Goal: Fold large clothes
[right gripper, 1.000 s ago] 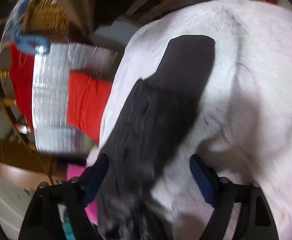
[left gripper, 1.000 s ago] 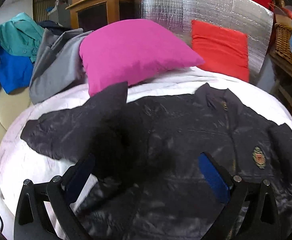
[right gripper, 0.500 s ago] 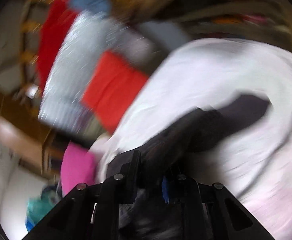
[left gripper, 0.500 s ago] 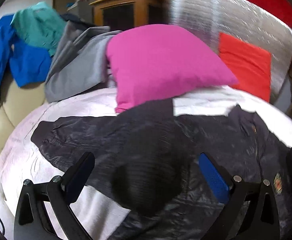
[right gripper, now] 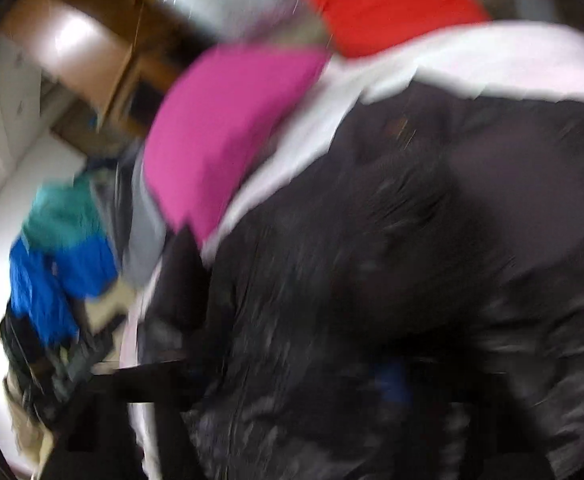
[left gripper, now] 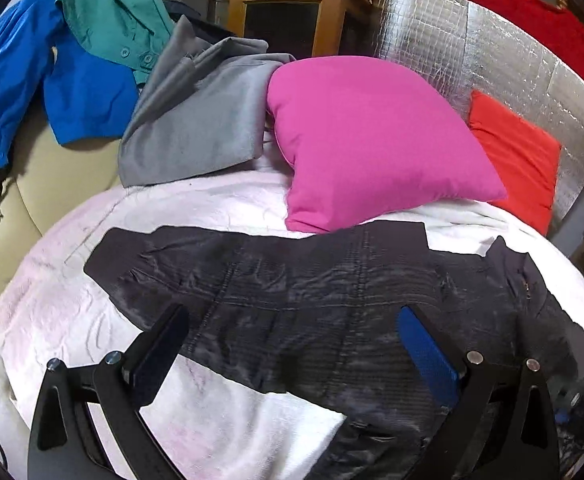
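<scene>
The black jacket (left gripper: 331, 308) lies spread across most of the white blanket (left gripper: 72, 304), so the only bare blanket is on the left and a patch near the front (left gripper: 232, 420). At the back a big pink pillow (left gripper: 371, 140) sits right at the jacket's top edge, with a red cushion (left gripper: 519, 160) beside it and a shiny silver board (left gripper: 491, 48) behind. A pile of grey (left gripper: 196, 120), blue (left gripper: 52, 80) and green clothes (left gripper: 112, 16) blocks the back left corner.
</scene>
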`<move>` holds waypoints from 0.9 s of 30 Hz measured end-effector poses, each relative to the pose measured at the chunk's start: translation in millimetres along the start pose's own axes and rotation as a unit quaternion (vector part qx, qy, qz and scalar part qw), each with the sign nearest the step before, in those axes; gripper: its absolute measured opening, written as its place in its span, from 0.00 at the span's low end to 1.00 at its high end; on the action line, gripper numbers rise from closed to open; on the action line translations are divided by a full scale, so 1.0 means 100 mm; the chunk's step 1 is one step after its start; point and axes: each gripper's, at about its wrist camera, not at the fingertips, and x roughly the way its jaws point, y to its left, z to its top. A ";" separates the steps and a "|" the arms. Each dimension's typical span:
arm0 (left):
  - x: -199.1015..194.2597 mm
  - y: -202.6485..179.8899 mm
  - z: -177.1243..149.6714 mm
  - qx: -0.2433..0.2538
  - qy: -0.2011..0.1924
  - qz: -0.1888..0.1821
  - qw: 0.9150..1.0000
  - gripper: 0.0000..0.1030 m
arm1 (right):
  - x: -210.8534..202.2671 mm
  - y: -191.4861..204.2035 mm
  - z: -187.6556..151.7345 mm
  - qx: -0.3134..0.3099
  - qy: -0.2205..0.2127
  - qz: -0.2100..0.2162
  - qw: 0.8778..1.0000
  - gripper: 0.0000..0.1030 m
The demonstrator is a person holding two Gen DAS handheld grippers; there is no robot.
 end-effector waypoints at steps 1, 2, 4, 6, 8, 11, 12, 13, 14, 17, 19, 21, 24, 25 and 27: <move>-0.01 0.00 0.00 0.003 -0.004 0.003 1.000 1.00 | 0.00 0.01 -0.06 -0.006 0.014 0.014 1.000 0.78; -0.04 -0.01 0.00 0.006 -0.011 0.007 1.000 1.00 | -0.03 0.02 -0.09 -0.007 0.020 0.027 0.999 0.78; -0.09 -0.05 -0.01 0.011 -0.019 0.006 1.000 1.00 | -0.17 0.01 -0.15 -0.017 0.040 0.071 0.997 0.84; -0.14 -0.14 -0.03 0.019 -0.024 -0.008 0.999 1.00 | -0.30 0.00 -0.20 -0.037 0.061 0.098 0.993 0.85; -0.17 -0.29 -0.05 0.033 -0.028 -0.024 0.999 1.00 | -0.44 -0.06 -0.21 -0.046 0.062 0.109 0.991 0.85; -0.21 -0.52 -0.11 0.056 -0.024 -0.063 0.996 1.00 | -0.76 -0.25 -0.19 -0.043 0.039 0.115 0.992 0.85; -0.22 -0.61 -0.14 0.064 -0.021 -0.077 0.995 1.00 | -0.86 -0.33 -0.18 -0.040 0.031 0.118 0.992 0.85; -0.22 -0.67 -0.15 0.072 -0.020 -0.086 0.993 1.00 | -0.97 -0.42 -0.19 -0.033 0.022 0.124 0.991 0.85; -0.24 -0.77 -0.19 0.083 -0.018 -0.097 0.992 1.00 | -1.03 -0.43 -0.15 -0.026 0.016 0.131 0.991 0.85; -0.29 -1.02 -0.27 0.112 -0.015 -0.131 0.985 1.00 | -1.39 -0.76 -0.11 0.000 -0.022 0.101 0.995 0.86; -0.34 -1.15 -0.32 0.121 -0.009 -0.165 0.979 1.00 | -1.64 -1.11 -0.06 0.039 -0.072 0.022 0.996 0.86; -0.40 -1.32 -0.44 0.135 0.000 -0.203 0.970 1.00 | -1.79 -1.46 -0.02 0.093 -0.112 -0.038 0.989 0.86; -0.44 -1.68 -0.68 0.170 0.030 -0.247 0.954 1.00 | -1.89 -1.87 0.04 0.141 -0.156 -0.094 0.973 0.86; -0.44 -1.81 -0.77 0.185 0.043 -0.262 0.946 1.00 | -1.86 -1.99 0.07 0.158 -0.159 -0.094 0.970 0.86; -0.44 -2.01 -0.93 0.211 0.057 -0.268 0.938 1.00 | -1.75 -2.11 0.12 0.169 -0.150 -0.101 0.969 0.86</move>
